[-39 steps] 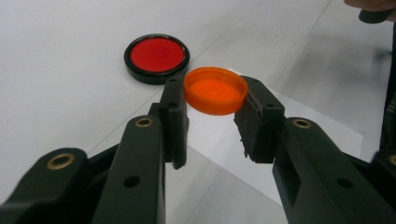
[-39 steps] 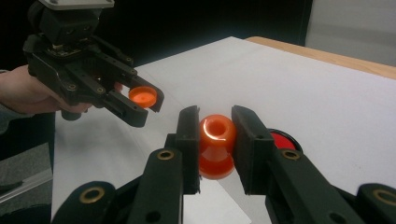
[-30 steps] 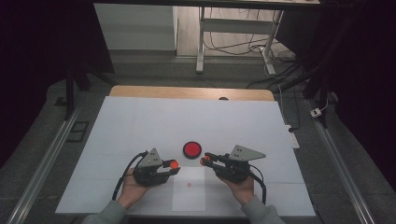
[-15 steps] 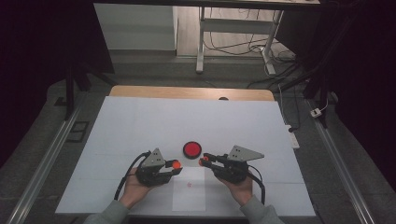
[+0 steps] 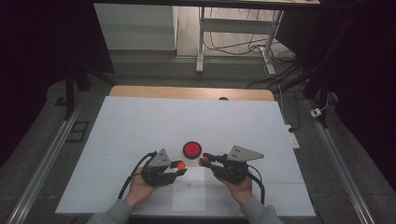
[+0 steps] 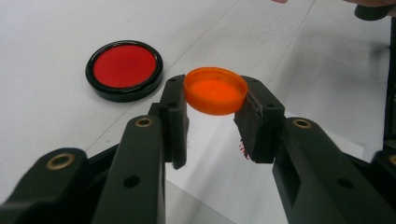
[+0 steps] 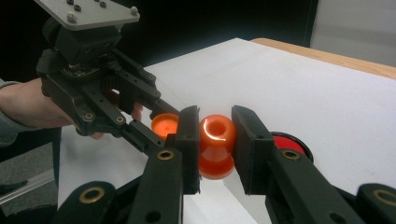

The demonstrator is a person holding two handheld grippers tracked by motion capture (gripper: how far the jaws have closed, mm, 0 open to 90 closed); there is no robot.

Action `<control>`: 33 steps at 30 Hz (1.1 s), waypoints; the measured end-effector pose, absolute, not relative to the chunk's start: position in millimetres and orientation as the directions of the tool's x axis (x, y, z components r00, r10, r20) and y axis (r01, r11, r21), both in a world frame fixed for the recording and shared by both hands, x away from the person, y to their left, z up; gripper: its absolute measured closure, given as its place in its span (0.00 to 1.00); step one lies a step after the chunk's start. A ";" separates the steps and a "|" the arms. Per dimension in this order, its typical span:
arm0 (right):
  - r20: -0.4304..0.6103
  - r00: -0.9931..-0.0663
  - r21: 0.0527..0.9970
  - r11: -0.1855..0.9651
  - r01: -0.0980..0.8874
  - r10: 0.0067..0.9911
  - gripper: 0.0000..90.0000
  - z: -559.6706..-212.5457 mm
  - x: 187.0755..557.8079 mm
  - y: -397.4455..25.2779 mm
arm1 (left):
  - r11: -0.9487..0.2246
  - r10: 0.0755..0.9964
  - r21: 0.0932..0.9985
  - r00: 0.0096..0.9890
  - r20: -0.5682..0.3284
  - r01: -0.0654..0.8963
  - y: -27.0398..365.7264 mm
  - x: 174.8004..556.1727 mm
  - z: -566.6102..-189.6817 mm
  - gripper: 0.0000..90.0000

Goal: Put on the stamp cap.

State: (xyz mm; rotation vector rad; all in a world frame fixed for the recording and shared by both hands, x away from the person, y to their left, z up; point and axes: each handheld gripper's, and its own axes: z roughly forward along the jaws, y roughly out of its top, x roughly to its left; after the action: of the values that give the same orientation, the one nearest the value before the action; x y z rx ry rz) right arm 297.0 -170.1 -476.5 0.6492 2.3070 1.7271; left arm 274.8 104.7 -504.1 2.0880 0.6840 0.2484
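Left tongs (image 6: 212, 122), clamping the shallow orange plastic cap (image 6: 215, 90), have edged toward right tongs (image 7: 215, 140) gripping the orange spool-shaped bottle (image 7: 216, 145) at 3 o'clock — capping looks imminent.

Your bench (image 5: 140, 121): white sheet over wooden top, wood strip bare along far edge. Red disc in black rim (image 5: 192, 149) lies flat near middle. Beyond your bench, metal frame legs (image 5: 201, 42), loose cables (image 5: 243, 44) on floor.
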 end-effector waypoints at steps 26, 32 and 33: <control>0.112 -0.894 0.946 0.229 0.230 0.435 0.80 -477.2 295.8 -165.5 | -0.461 0.528 0.814 0.847 -0.068 0.353 80.2 279.9 -503.9 0.72; 0.113 -0.896 0.946 0.231 0.230 0.428 0.80 -477.4 295.2 -164.4 | -0.462 0.523 0.814 0.849 -0.072 0.353 74.7 280.5 -504.7 0.72; 0.114 -0.897 0.946 0.230 0.230 0.427 0.80 -477.4 295.2 -164.3 | -0.464 0.521 0.813 0.851 -0.071 0.352 73.9 280.6 -504.8 0.72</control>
State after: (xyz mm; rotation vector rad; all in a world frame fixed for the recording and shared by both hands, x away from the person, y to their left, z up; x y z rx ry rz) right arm 295.2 -164.3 -477.4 0.6287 2.3256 1.7407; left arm 280.6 73.9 -504.8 2.1029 0.6349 0.2324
